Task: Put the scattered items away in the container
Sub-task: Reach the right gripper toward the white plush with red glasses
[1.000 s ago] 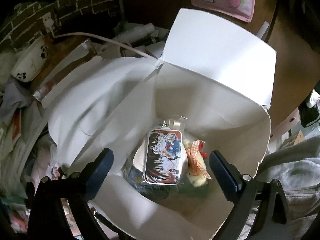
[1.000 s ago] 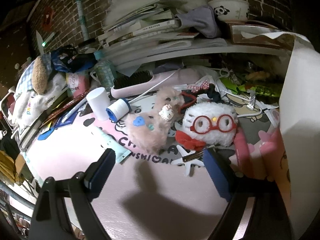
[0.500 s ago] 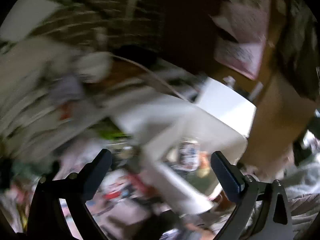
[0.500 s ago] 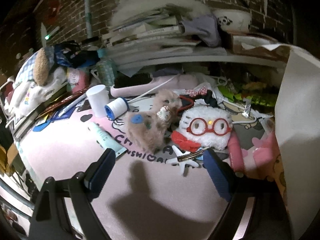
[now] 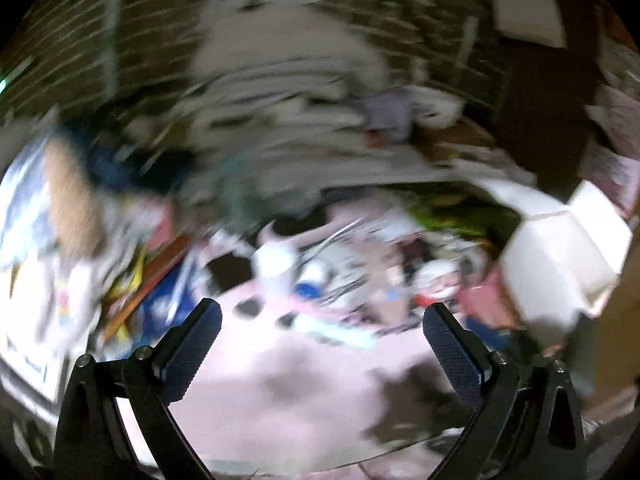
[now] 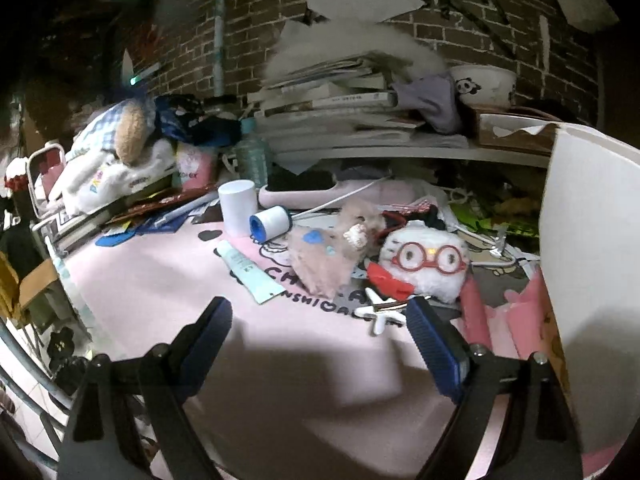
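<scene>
Lying at frame centre-right on the pink worktop, the white plush toy appears soft, light; grasp its body. Right gripper and left gripper released, empty. Box at right.

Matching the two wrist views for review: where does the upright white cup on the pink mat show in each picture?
Left wrist: blurred white cup, just above centre, beyond the open jaws.
Right wrist: sharp, left of centre, standing behind the blue-capped roll; cup.
Shared landmark: the white container's wall at the right edge in both.
</scene>
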`<state>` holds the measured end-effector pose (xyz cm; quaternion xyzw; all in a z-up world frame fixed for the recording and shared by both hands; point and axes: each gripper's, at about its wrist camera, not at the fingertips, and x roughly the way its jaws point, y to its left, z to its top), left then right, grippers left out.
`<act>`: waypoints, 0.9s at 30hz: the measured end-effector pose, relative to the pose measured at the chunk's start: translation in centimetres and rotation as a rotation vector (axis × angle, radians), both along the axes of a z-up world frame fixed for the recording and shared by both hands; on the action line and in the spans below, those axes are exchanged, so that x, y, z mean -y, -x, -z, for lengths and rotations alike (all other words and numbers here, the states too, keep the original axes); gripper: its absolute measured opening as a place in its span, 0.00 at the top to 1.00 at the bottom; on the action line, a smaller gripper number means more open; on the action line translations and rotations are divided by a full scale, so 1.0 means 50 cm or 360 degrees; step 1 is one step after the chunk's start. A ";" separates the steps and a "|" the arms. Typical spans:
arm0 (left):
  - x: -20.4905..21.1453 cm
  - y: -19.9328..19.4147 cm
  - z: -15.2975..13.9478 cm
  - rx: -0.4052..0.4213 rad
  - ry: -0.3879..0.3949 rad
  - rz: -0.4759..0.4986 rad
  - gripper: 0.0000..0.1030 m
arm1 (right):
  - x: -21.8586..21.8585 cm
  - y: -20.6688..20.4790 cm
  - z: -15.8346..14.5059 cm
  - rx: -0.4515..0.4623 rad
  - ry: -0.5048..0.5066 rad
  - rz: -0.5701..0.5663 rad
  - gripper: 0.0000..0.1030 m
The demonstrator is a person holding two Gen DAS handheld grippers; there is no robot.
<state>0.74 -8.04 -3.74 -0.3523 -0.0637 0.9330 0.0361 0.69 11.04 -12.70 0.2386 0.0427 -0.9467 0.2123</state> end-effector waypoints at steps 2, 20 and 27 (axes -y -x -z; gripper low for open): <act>0.015 -0.003 0.032 0.0031 -0.0018 -0.0035 0.02 | -0.003 -0.011 0.002 -0.0041 -0.0007 0.0028 0.22; 0.020 0.023 0.087 0.0077 -0.0179 0.0035 0.02 | -0.007 0.091 0.021 0.0261 -0.0070 0.0324 0.46; 0.033 0.022 0.089 0.0074 -0.0220 0.0024 0.02 | 0.000 0.104 0.022 0.0291 -0.0095 0.0348 0.63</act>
